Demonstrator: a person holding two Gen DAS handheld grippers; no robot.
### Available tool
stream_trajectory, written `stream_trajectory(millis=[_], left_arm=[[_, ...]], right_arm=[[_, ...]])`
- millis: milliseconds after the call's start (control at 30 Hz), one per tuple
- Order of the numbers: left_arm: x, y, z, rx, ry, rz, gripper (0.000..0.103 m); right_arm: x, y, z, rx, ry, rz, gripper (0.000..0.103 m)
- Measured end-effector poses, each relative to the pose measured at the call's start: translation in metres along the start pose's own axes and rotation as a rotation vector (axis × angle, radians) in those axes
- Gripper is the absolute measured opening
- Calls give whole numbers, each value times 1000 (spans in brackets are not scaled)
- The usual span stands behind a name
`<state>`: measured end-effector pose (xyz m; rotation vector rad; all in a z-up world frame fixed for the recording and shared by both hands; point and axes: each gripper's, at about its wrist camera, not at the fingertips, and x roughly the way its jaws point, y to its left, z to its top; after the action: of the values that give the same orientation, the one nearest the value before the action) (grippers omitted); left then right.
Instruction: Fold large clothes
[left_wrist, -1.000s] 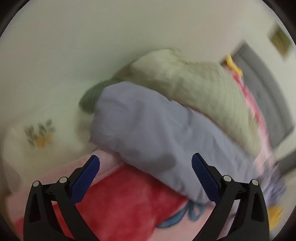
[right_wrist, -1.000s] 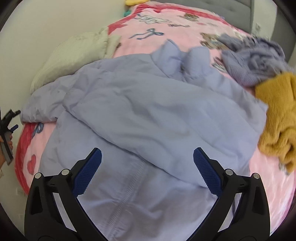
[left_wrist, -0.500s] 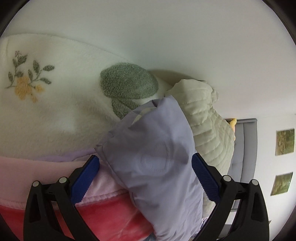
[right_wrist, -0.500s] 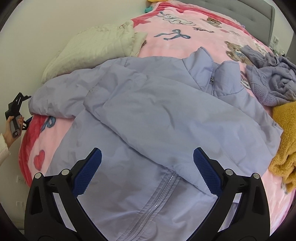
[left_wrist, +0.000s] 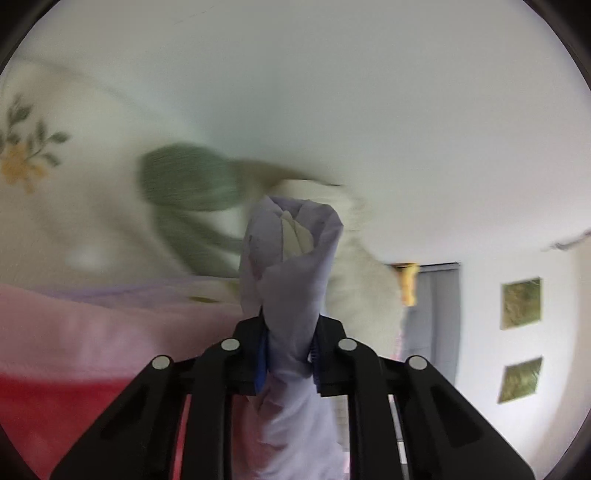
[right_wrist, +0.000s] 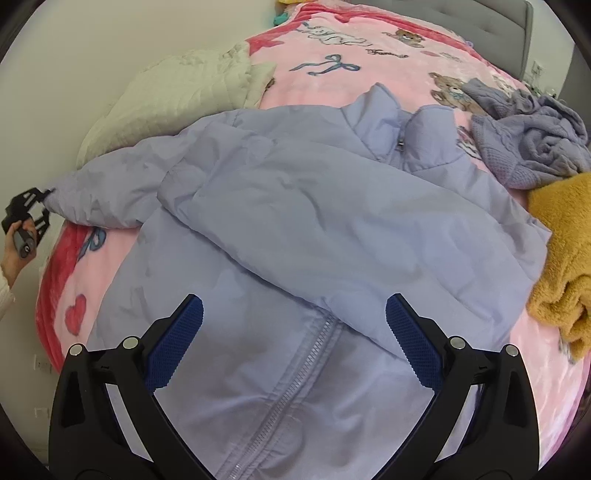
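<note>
The bed (right_wrist: 369, 48) wears a pink blanket (right_wrist: 391, 66) printed with bears, bows and hearts. A lilac jacket (right_wrist: 314, 229) lies spread across the blanket's middle, zipper up. Left of the jacket, against the wall, sits a cream quilted garment (right_wrist: 173, 96). Right of the jacket's collar lies a crumpled lilac knit (right_wrist: 528, 136), and just below that a mustard fleece (right_wrist: 561, 251).

Pink teddy-bear blanket (right_wrist: 388, 62) covers bed; cream quilted garment (right_wrist: 173, 96) at wall side, lavender knit sweater (right_wrist: 524, 136) touching mustard fleece (right_wrist: 561, 254).
</note>
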<state>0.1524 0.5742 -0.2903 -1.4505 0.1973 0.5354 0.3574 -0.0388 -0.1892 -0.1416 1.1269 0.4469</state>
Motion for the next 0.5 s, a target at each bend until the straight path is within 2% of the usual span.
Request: stream_trajectory(millis=[133,200,300,400,500], left_arm=[[-16,-75,-30,194,29,-139,16],[-23,-120,-58,283,63,-232,16],[-31,-177,-106,434,107,-314,16],[-35,-227,-180,581,165,-384,16],[-30,-260,-279,762,233,-404,16]], right_arm=[[-12,-17,-10,46,-26,-6,95],[-18,-31,-18,76,-33,-11,95],[-26,-49,-30,117,-52,-28,95],[-39,-76,-47,181,-79,-31,95],[-49,-105,-64,226,-96,-58,95]])
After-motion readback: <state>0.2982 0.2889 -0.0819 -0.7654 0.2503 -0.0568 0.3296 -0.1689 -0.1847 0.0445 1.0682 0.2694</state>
